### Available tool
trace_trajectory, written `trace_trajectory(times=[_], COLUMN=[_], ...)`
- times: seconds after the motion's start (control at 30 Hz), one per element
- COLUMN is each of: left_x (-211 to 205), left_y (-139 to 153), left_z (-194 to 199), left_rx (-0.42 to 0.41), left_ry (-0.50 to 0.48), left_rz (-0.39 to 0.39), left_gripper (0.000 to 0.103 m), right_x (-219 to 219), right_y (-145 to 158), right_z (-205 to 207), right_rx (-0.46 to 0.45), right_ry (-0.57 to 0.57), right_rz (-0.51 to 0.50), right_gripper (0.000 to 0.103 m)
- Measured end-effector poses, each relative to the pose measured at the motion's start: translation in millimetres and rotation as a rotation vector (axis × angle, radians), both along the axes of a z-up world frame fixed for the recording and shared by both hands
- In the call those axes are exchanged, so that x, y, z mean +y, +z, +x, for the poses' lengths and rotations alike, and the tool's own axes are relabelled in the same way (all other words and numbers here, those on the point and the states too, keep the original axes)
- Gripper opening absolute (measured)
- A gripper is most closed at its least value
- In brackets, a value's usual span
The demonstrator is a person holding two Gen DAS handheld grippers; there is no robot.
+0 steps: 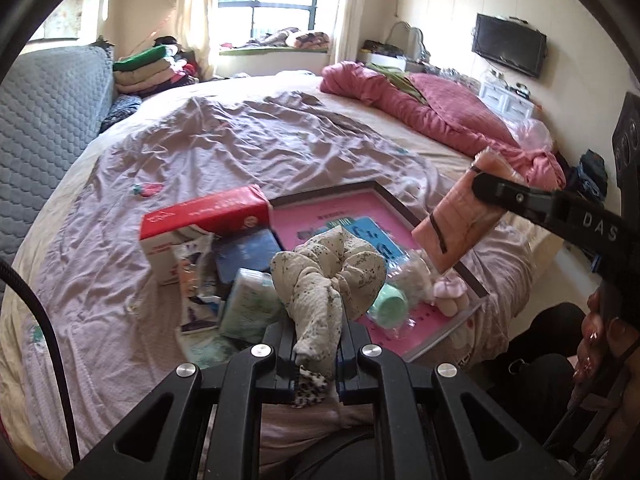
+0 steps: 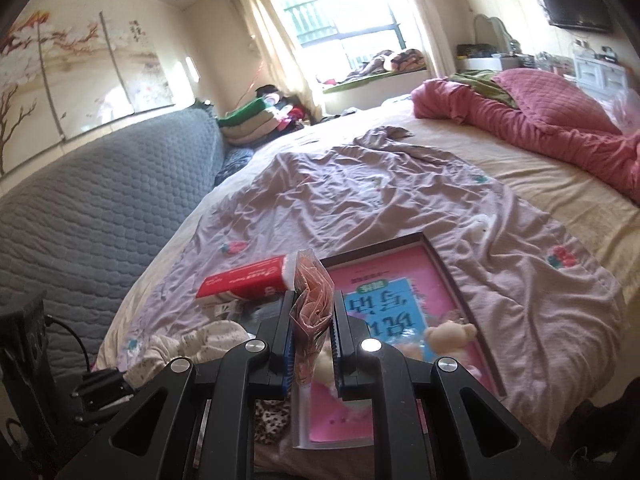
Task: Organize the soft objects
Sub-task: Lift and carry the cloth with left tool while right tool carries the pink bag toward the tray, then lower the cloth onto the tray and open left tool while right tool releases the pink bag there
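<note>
- Holding a cream, speckled fabric scrunchie (image 1: 326, 276) in our left gripper (image 1: 316, 354), we are keeping its jaws pressed in on the cloth, which is bunching up above the fingertips and trailing down between them.
- We are gripping a peach-coloured soft packet (image 2: 312, 312) in our right gripper (image 2: 312, 354); its jaws are closed narrowly on the packet's lower edge (the left wrist view is showing the same packet (image 1: 460, 216) raised above the tray).
- We are hovering both grippers over the near part of the bed, above a pile lying on the wrinkled lilac sheet (image 1: 224, 148).
- We are seeing a red-and-white box (image 1: 200, 220) lying just beside a dark-framed tray with a pink bottom (image 2: 440, 264).
- We are noting a mint green cup (image 1: 388, 304) and a small plush toy (image 2: 450, 336) resting in that tray.
- We are also seeing a pink quilt (image 2: 520, 120) heaped at the far side of the bed.
</note>
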State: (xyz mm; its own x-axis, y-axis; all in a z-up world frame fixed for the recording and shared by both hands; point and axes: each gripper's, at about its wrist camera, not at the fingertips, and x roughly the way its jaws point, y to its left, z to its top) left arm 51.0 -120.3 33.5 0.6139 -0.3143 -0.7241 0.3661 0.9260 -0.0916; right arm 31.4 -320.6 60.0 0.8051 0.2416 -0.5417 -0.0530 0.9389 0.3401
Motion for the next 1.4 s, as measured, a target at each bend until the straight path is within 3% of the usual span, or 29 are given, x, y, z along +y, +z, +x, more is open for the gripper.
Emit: trace_trajectory(times=[0.53,0.83,1.4], left_x=[-63,-73,-81], left_y=[-52,-79,-101], left_z=[18,25,49], left_rx=[0.103,0.161,0.175], left_ry=[-0.093,-0.105,-0.086], left_rz=[0.072,0.094,0.09], left_gripper=[0.013,0.013,0.013], right_x=[-41,-47,-48], right_y=[-41,-64,-99], right_z=[3,7,19], right_rx=[0.111,0.158,0.243], right_ry=[-0.027,-0.021,0.03], right_rz=[0.023,0.039,0.048], right_gripper=[0.015,0.015,0.015])
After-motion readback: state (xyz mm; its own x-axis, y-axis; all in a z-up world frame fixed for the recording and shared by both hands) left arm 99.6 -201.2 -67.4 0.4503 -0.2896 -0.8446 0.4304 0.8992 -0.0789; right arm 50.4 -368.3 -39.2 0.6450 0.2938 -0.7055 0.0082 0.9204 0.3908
